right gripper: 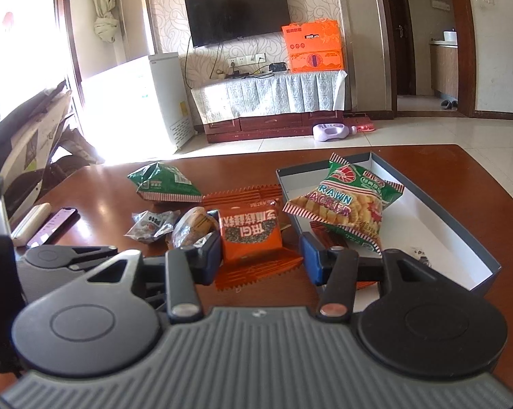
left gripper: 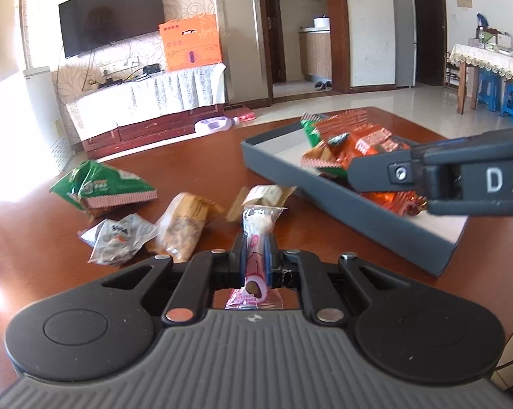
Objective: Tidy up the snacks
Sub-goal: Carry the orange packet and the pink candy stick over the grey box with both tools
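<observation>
Snacks are mid-sort. A pink-and-white wrapped roll cake in clear plastic [left gripper: 255,255] stands clamped between the jaws of the left gripper [left gripper: 255,250], lifted off the brown wooden surface [left gripper: 195,170]. An orange foil packet with a seed picture [right gripper: 251,235] sits between the jaws of the right gripper [right gripper: 260,252], which stand part-open; its left edge meets the left pad, but whether the right pad touches cannot be told.

Just beside, the shallow grey cardboard box with a white floor [right gripper: 437,191] already holds a green-and-red prawn cracker bag [right gripper: 348,201] and more orange packets. The step in hand appears to be carrying both items to that box. Doing it well likely means keeping the roll cake upright, clearing the near wall before lowering, and releasing over bare white floor, not atop the heap.

Left on the surface are a green crimped bag [left gripper: 103,187], a tan wrapped pastry [left gripper: 184,228] and a small grey-white packet [left gripper: 116,238]. Beyond, a wall-mounted black television [right gripper: 237,15] hangs above a cloth-draped cabinet bearing an orange carton [right gripper: 312,49].
</observation>
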A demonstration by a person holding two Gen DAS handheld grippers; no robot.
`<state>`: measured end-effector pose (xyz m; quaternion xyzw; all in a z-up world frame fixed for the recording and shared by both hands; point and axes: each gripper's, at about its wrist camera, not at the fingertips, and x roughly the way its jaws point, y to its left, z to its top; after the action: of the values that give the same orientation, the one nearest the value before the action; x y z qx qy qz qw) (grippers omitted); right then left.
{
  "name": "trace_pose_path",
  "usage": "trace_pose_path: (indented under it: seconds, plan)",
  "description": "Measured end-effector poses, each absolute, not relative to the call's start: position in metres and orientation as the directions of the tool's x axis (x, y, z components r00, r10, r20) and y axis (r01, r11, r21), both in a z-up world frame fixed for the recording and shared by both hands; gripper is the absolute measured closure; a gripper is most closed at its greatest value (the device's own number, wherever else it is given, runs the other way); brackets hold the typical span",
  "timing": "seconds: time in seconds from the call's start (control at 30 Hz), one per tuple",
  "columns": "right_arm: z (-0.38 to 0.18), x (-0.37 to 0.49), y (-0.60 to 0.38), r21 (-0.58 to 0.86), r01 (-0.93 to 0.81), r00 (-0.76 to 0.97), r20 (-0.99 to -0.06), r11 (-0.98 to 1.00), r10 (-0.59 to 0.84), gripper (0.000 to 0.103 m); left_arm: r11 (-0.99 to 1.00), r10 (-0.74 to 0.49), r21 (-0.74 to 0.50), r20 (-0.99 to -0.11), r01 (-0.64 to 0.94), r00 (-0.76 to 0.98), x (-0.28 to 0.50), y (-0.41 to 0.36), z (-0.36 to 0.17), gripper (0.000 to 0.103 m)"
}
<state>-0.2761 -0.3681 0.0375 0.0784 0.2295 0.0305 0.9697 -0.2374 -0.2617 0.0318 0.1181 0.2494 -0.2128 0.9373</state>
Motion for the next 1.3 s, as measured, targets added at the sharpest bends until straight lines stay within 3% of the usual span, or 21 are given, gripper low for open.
trace_pose_path:
  seconds: [1.3]
  plan:
    - [0.037,-0.299,-0.441,0.168,0.146,0.919,-0.388,0.975,-0.071,0.051,0.823,-0.471,0.077,-0.461,0.563,0.752,-0.226,-0.369,0.051,0.090]
